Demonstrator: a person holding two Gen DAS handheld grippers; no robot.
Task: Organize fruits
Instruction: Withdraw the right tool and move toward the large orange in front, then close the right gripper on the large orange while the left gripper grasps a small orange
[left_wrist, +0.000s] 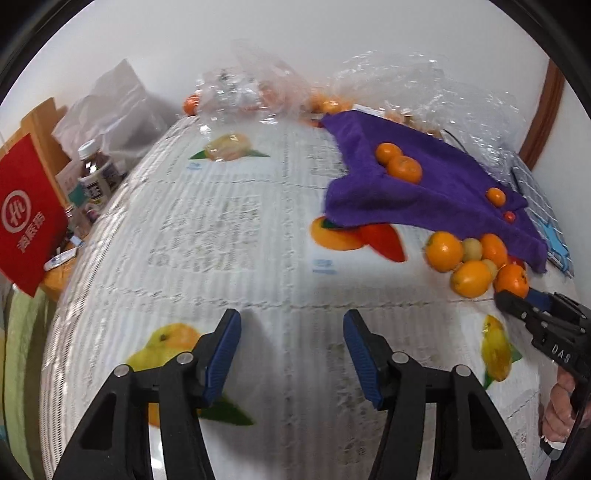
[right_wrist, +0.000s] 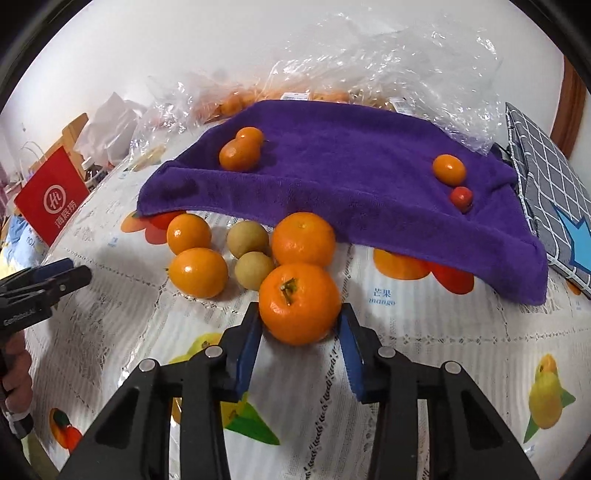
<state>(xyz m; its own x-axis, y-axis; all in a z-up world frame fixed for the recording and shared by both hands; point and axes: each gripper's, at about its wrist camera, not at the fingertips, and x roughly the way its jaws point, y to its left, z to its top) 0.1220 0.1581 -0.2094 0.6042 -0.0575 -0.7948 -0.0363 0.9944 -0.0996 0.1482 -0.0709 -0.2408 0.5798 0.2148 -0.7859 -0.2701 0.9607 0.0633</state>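
Note:
My right gripper (right_wrist: 300, 314) has its blue pads on both sides of a large stemmed orange (right_wrist: 299, 302) at the near end of a fruit cluster on the printed tablecloth; the jaws touch or nearly touch it. Behind it lie another large orange (right_wrist: 303, 239), two smaller oranges (right_wrist: 198, 272) (right_wrist: 189, 233) and two pale yellow-brown round fruits (right_wrist: 255, 269). A purple towel (right_wrist: 351, 177) carries two oranges (right_wrist: 239, 155), one small orange (right_wrist: 448, 169) and a tiny red fruit (right_wrist: 461, 197). My left gripper (left_wrist: 291, 332) is open and empty over bare tablecloth; the cluster (left_wrist: 471, 258) lies to its right.
Crumpled clear plastic bags (right_wrist: 369, 62) with more oranges sit behind the towel. A grey checked pad (right_wrist: 546, 192) lies at the right. A red paper bag (left_wrist: 26, 221) and a bottle (left_wrist: 96, 173) stand off the table's left edge.

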